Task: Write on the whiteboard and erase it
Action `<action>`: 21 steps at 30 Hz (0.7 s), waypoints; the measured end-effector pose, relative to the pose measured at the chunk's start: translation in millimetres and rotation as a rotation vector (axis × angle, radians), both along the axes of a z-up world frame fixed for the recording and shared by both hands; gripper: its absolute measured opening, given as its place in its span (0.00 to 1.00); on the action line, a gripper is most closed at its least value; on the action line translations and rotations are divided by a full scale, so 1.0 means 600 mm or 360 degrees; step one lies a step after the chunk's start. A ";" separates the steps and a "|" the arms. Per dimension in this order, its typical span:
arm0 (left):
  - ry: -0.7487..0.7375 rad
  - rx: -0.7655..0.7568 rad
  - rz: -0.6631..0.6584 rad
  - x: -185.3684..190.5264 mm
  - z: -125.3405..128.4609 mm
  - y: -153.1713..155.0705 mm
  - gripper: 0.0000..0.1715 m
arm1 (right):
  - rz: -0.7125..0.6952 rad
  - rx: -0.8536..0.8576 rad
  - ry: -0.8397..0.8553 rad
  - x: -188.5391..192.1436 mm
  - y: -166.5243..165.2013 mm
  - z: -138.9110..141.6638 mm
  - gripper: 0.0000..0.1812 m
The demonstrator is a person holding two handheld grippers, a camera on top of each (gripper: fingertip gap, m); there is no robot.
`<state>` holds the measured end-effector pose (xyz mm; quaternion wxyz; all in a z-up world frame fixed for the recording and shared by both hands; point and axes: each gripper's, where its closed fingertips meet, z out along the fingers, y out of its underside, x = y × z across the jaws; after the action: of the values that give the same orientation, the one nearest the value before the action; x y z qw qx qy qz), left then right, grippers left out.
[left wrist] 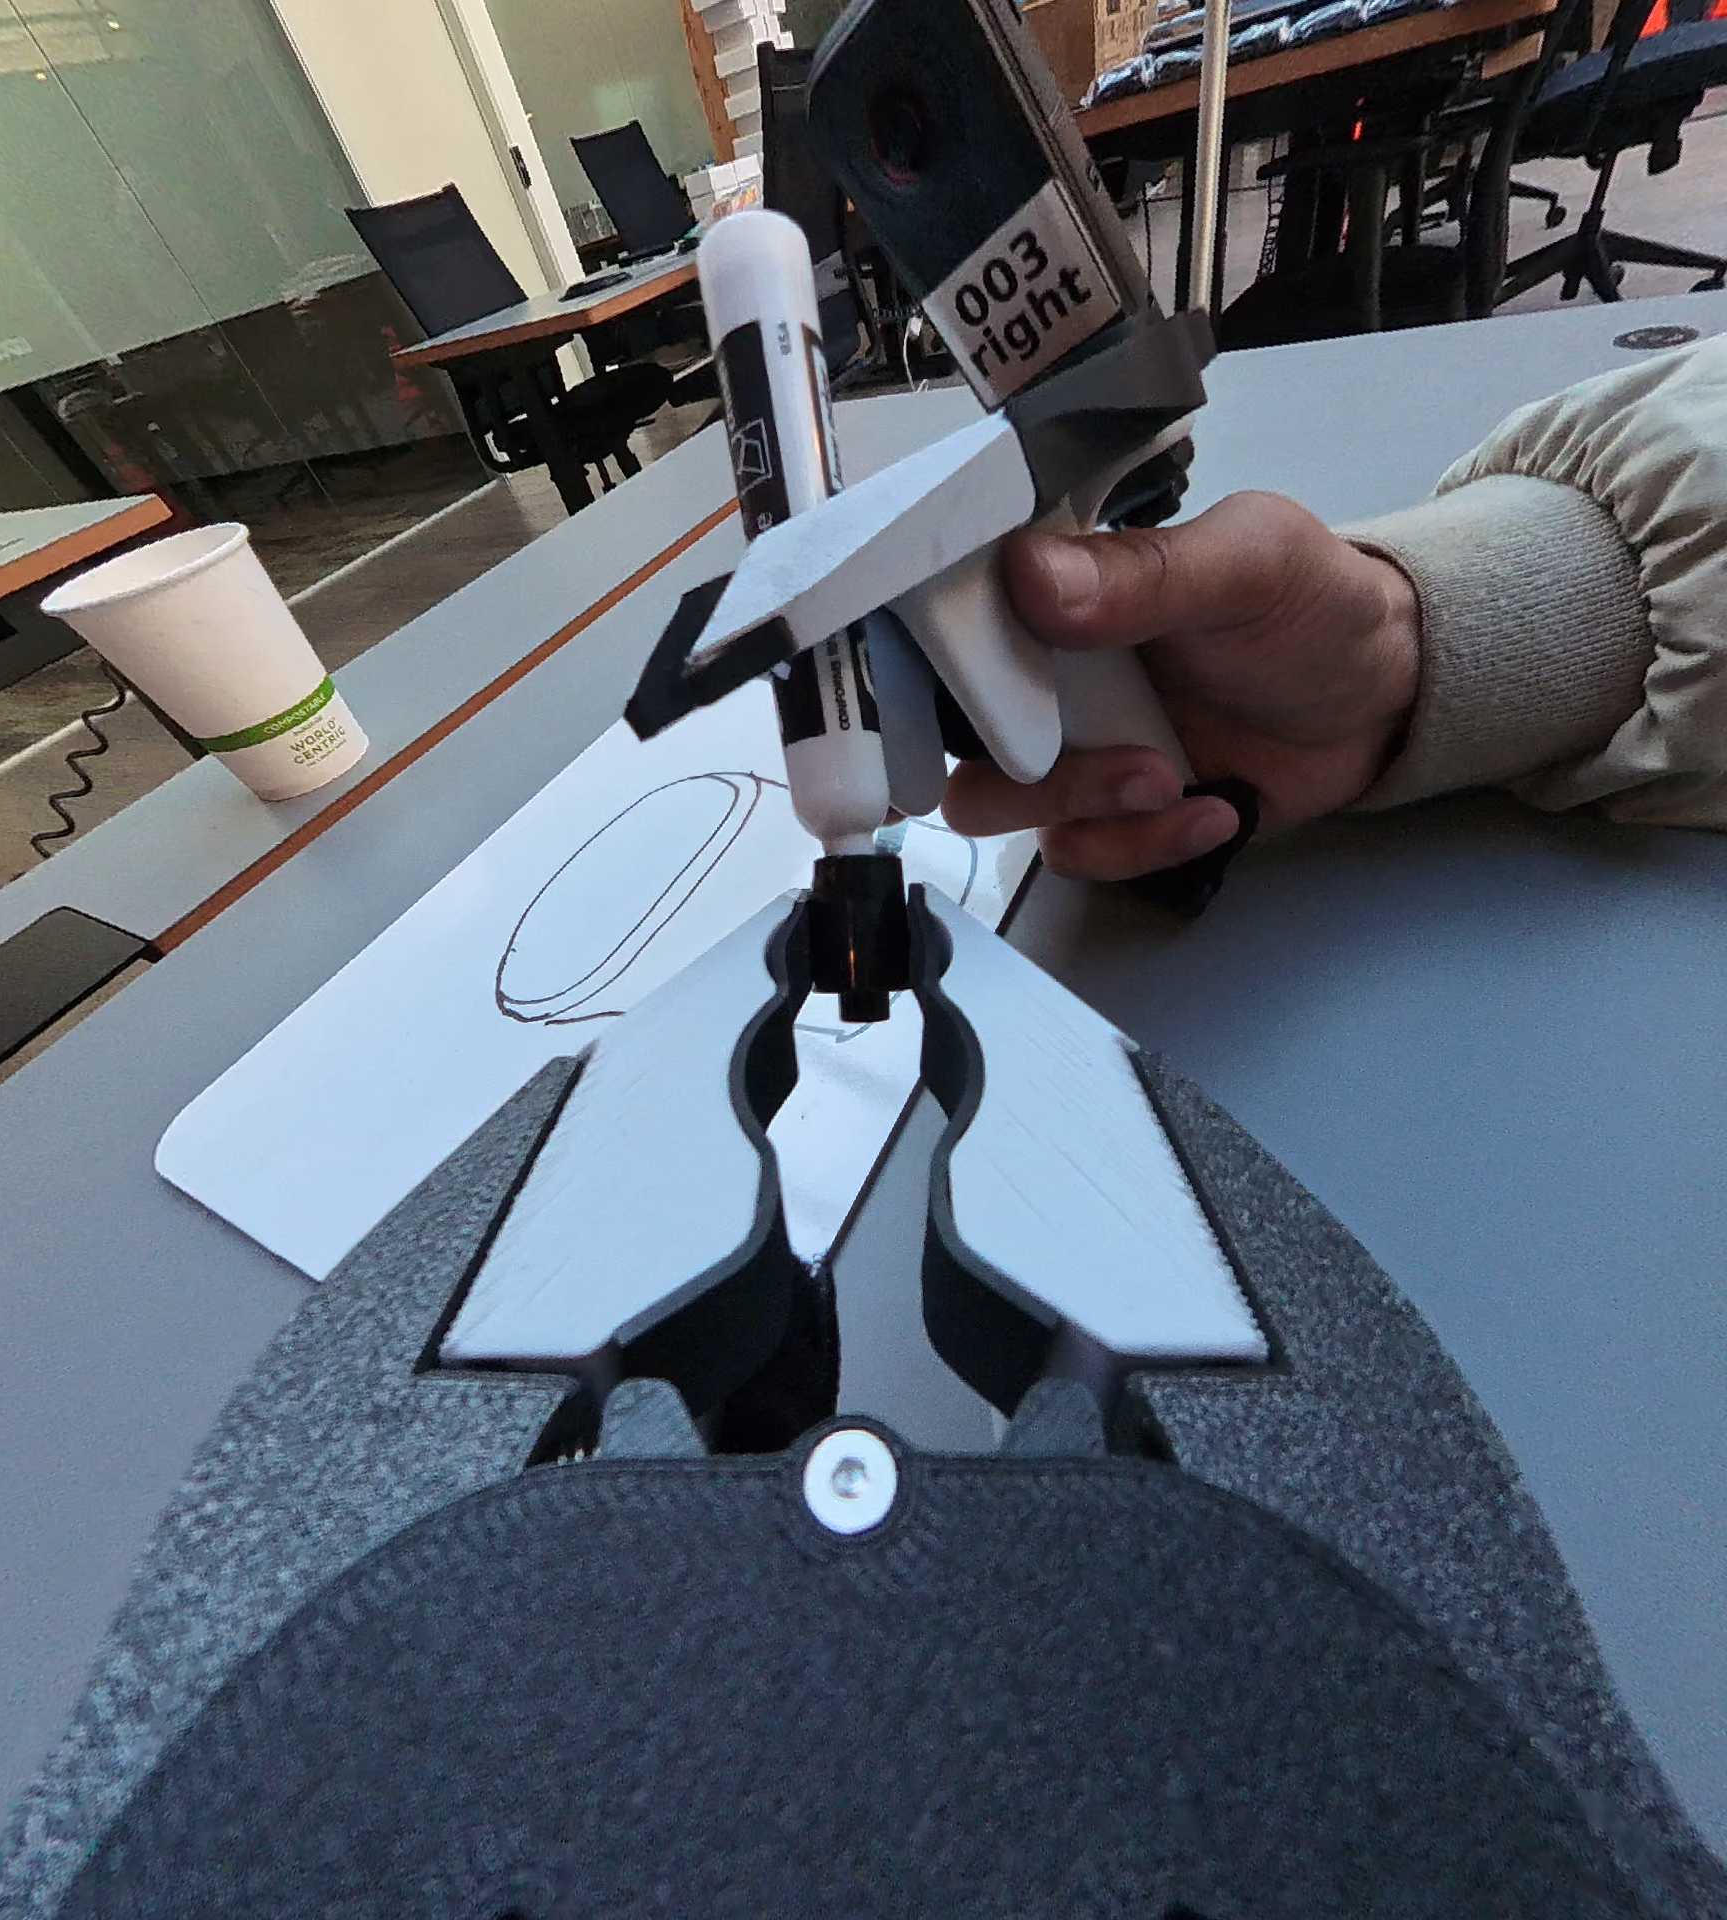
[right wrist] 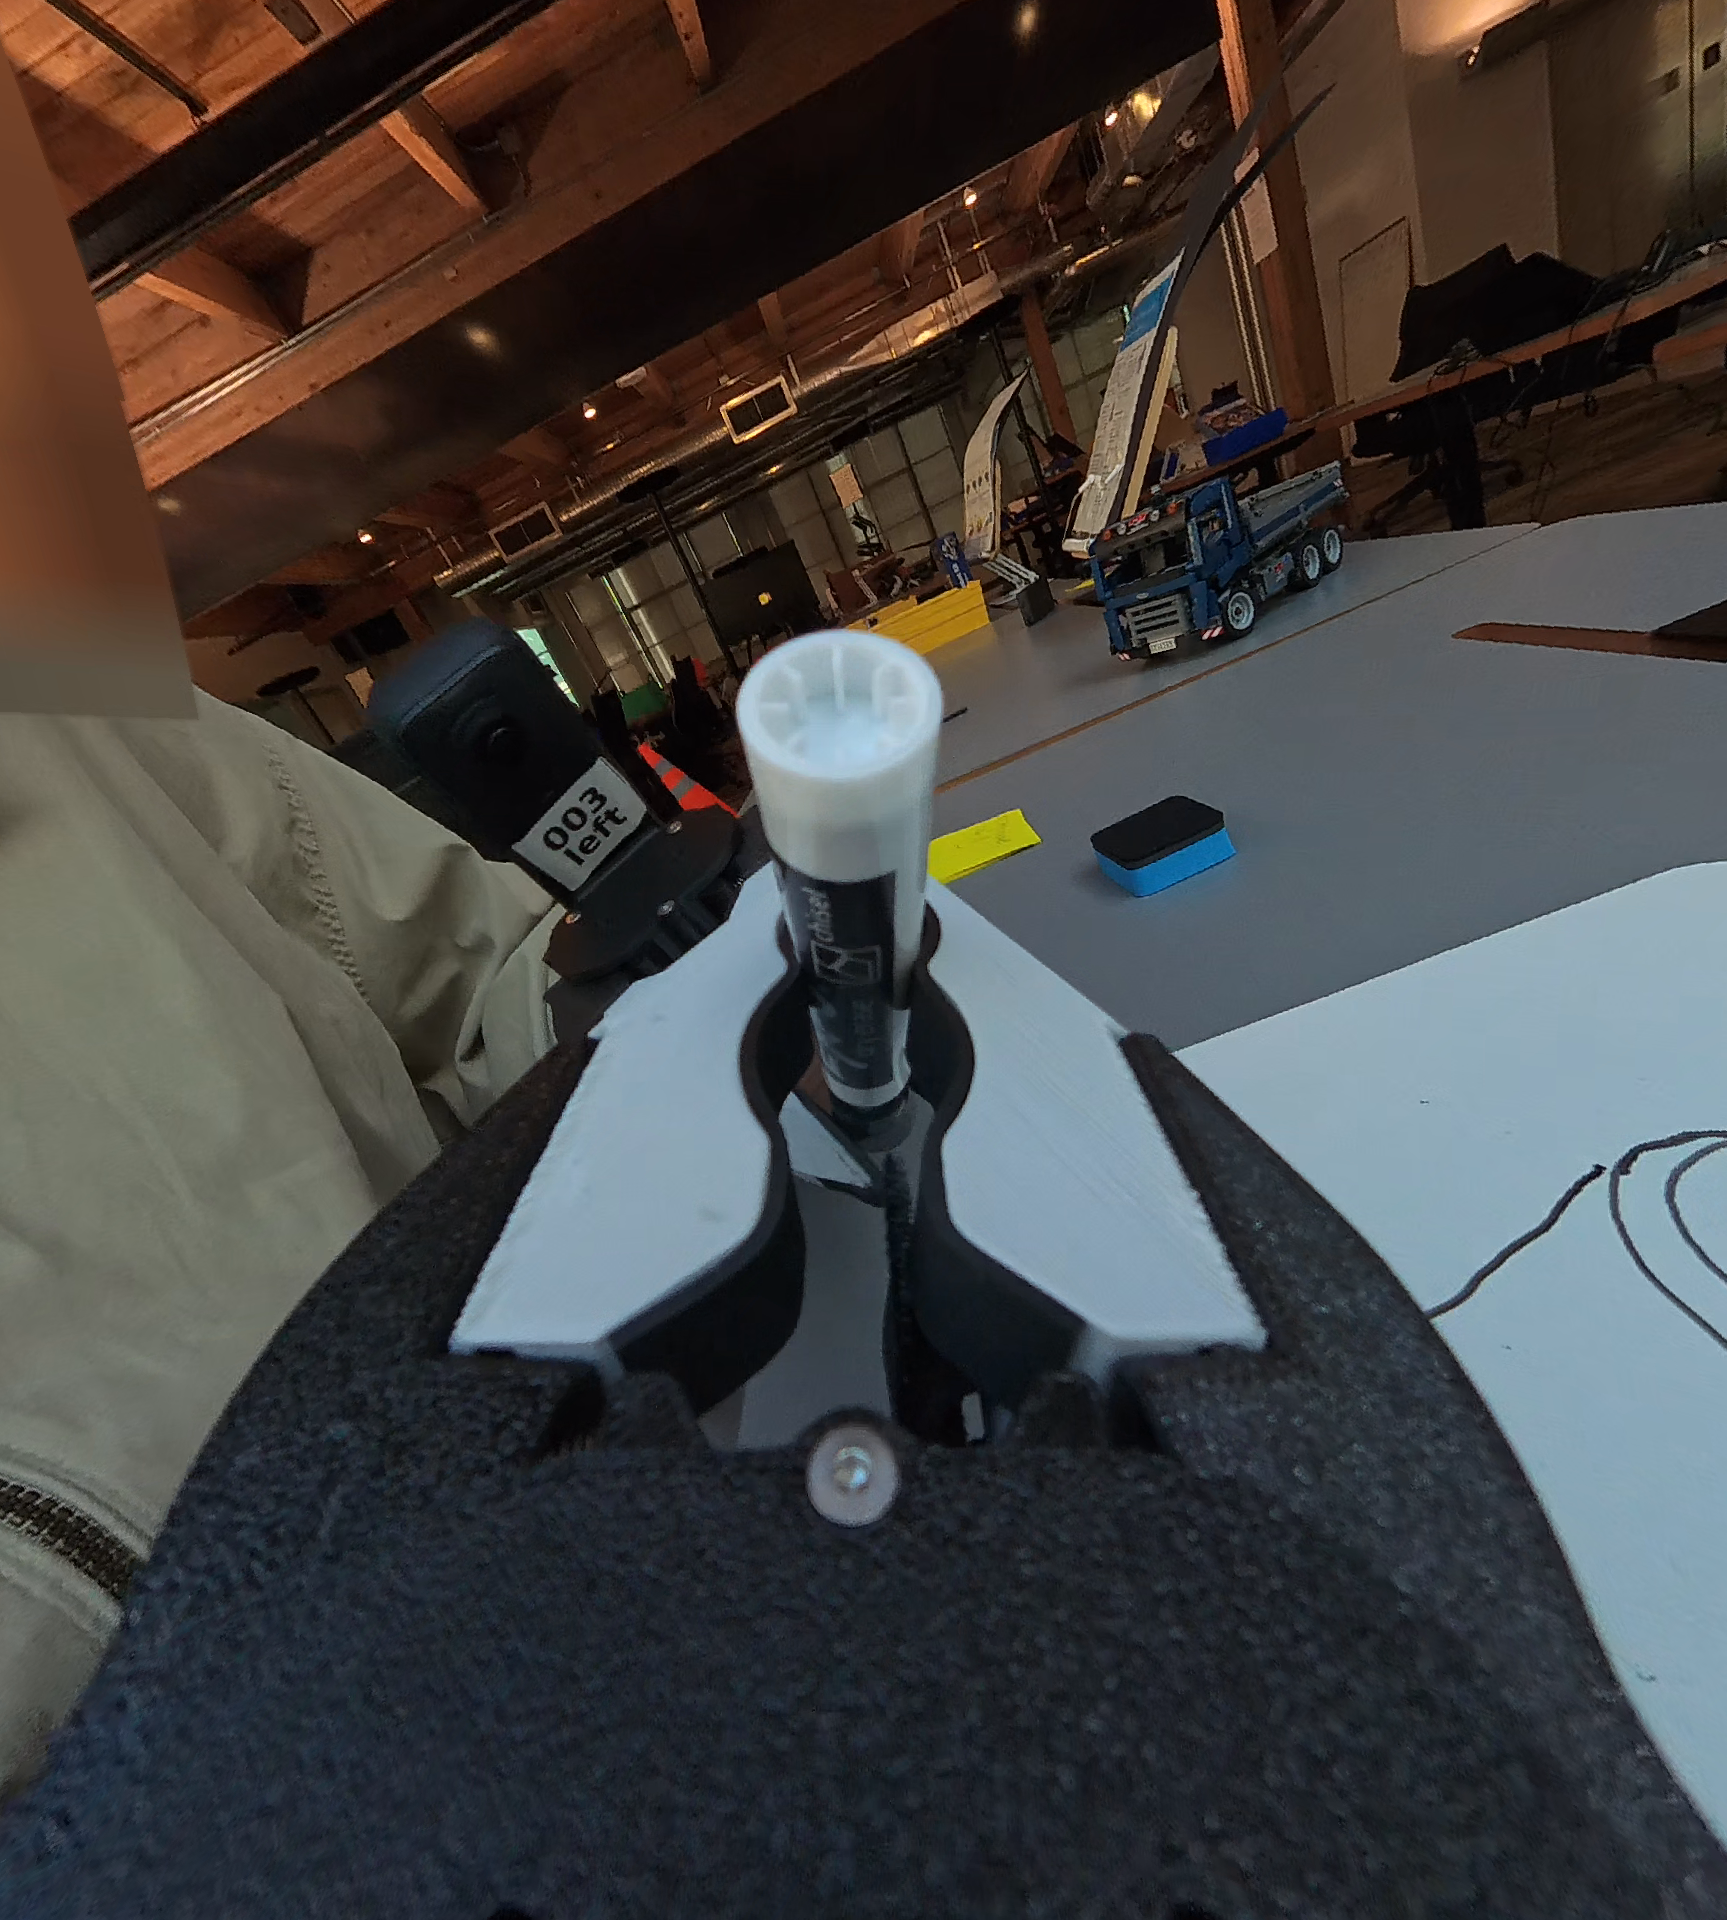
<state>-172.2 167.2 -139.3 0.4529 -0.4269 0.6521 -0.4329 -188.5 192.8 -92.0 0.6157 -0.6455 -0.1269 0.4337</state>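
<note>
Above the whiteboard sheet (left wrist: 402,1049) on the desk (left wrist: 1410,1091), the marker (left wrist: 786,447) is clenched upright by the right gripper (right wrist: 864,1023), while its black cap (left wrist: 854,940) is grasped by the left gripper (left wrist: 854,935). Cap and barrel are best kept coaxial, pulled straight, without twisting.

My left gripper (left wrist: 854,951) had white ridged fingers (left wrist: 630,1195), black wavy pads, a speckled dark housing, a silver screw (left wrist: 846,1478) behind the fingers, my sleeve (left wrist: 1607,603) was beige, ribbed-cuffed.
</note>
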 end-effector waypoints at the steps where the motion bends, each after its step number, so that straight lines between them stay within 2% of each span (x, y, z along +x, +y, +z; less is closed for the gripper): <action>1: 0.0001 -0.0022 -0.0006 0.000 0.001 0.000 0.09 | 0.0004 -0.0004 -0.0021 0.003 0.000 0.000 0.06; 3: -0.0021 -0.0065 -0.0028 0.003 0.009 0.006 0.10 | -0.0006 -0.0010 -0.0041 0.009 0.004 0.006 0.07; 5: -0.0035 0.0196 0.0020 0.005 -0.001 0.031 0.10 | -0.0043 -0.0091 -0.0256 0.015 0.010 -0.017 0.09; 6: -0.0042 0.0348 0.0017 0.002 -0.007 0.038 0.10 | 0.0015 -0.0152 -0.0320 0.017 0.002 -0.025 0.11; 8: -0.0012 0.0569 0.0051 -0.007 -0.027 0.057 0.11 | 0.0033 -0.0205 -0.0335 0.032 -0.007 -0.028 0.20; 10: -0.0018 0.0702 0.0054 -0.017 -0.036 0.065 0.10 | 0.0055 -0.0257 -0.0434 0.036 -0.016 -0.044 0.21; 15: 0.0003 0.0707 0.0034 -0.020 -0.040 0.064 0.10 | 0.0031 -0.0343 -0.0693 0.036 -0.015 -0.082 0.28; 17: 0.0039 0.0751 0.0020 -0.025 -0.049 0.065 0.10 | -0.0046 -0.0336 -0.0693 0.068 -0.021 -0.061 0.28; 19: 0.0059 0.0739 0.0031 -0.035 -0.048 0.076 0.11 | -0.0093 -0.0369 -0.0753 0.083 -0.042 -0.050 0.29; 21: 0.0106 0.0661 0.0025 -0.049 -0.048 0.089 0.11 | -0.0069 -0.0380 -0.0875 0.053 -0.078 -0.064 0.29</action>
<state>-201.8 220.5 -168.3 0.5128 -0.3435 0.7386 -0.2711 -156.9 146.0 -130.2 0.4872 -0.8091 -0.2231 0.2412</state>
